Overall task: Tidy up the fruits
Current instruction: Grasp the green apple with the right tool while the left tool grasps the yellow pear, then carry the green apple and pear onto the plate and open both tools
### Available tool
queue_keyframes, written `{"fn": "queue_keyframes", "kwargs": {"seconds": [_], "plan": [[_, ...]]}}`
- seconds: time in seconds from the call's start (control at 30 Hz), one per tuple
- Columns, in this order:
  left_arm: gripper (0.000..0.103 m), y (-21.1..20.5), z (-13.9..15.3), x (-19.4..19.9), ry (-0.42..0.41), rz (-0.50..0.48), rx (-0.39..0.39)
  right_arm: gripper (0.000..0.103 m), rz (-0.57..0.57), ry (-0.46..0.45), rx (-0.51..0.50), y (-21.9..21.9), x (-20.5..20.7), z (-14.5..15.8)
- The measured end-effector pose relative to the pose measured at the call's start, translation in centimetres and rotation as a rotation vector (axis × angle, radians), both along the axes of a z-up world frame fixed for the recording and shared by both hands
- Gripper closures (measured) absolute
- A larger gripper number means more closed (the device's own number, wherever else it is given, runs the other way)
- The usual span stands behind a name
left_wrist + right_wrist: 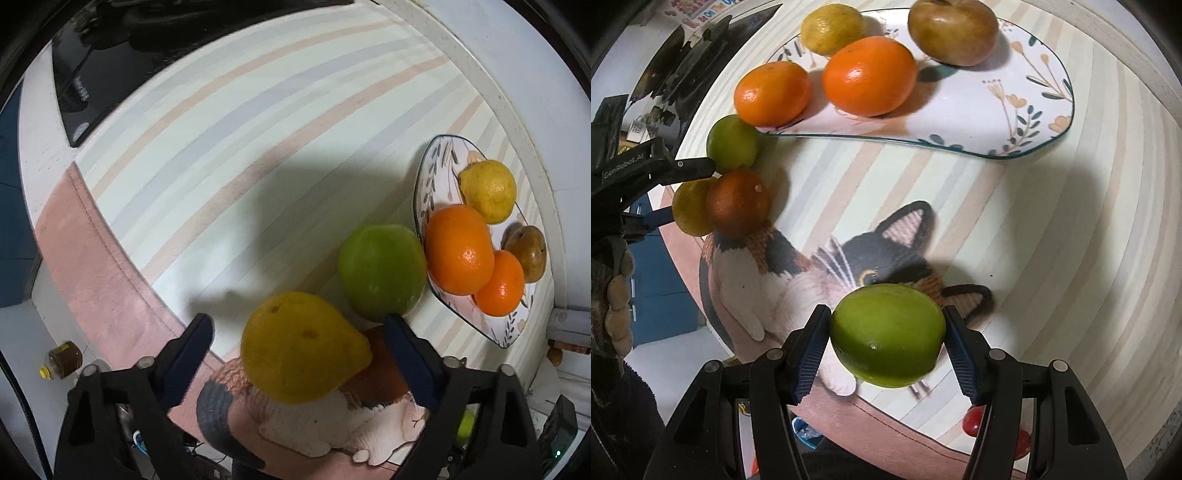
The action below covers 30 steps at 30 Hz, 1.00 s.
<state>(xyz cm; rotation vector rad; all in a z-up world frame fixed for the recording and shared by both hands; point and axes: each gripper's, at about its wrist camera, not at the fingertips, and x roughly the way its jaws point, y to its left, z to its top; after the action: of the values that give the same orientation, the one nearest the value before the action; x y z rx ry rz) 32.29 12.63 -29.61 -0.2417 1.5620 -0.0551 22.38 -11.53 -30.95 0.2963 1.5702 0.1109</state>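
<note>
A flowered oval plate [1015, 110] holds two oranges [870, 75], a lemon [831, 27] and a brownish fruit [953, 31]; it also shows in the left wrist view [428, 173]. My right gripper [886, 343] is shut on a green fruit [886, 334] above the cat mat. My left gripper [299, 343] is open around a yellow pear [301, 347], its fingers not touching it. A green apple [382, 271] lies beside the plate's edge. A dark red-brown fruit [738, 203] sits next to the pear.
The fruits lie on a striped mat with a cat picture [849, 266] on a white table. A black appliance [96, 66] stands at the far left. A small brown bottle [64, 360] is below the table edge.
</note>
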Motion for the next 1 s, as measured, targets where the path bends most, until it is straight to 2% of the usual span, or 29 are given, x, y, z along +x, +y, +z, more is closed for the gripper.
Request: {"fn": "queue_keyframes", "kwargs": {"seconds": [0.07, 0.13, 0.43, 0.57, 0.63, 0.8, 1.0], "plan": [[0.025, -0.4, 0.2, -0.2, -0.011, -0.006, -0.016, 0.039, -0.003, 0.006, 0.0, -0.5, -0.3, -0.1], [0.036, -0.7, 0.9, -0.7, -0.031, -0.027, 0.011, 0.039, -0.007, 0.011, 0.004, -0.1, -0.6, -0.7], [0.033, -0.3, 0.8, -2.6, -0.048, -0.06, 0.007, 0.039, 0.005, 0.018, -0.008, 0.3, -0.5, -1.6], [0.033, 0.5, 0.1, -2.3, -0.022, -0.017, -0.037, 0.039, 0.006, 0.014, -0.008, 0.3, -0.1, -1.6], [0.035, 0.4, 0.1, -2.4, -0.015, -0.014, -0.033, 0.039, 0.007, 0.013, -0.009, 0.2, -0.2, -1.5], [0.035, 0.5, 0.8, -3.6, -0.028, -0.002, -0.017, 0.039, -0.021, 0.027, 0.027, -0.8, 0.0, -1.7], [0.036, 0.1, 2.1, -6.8, -0.031, -0.015, -0.052, 0.039, -0.035, 0.037, 0.056, -1.4, 0.0, -1.7]]}}
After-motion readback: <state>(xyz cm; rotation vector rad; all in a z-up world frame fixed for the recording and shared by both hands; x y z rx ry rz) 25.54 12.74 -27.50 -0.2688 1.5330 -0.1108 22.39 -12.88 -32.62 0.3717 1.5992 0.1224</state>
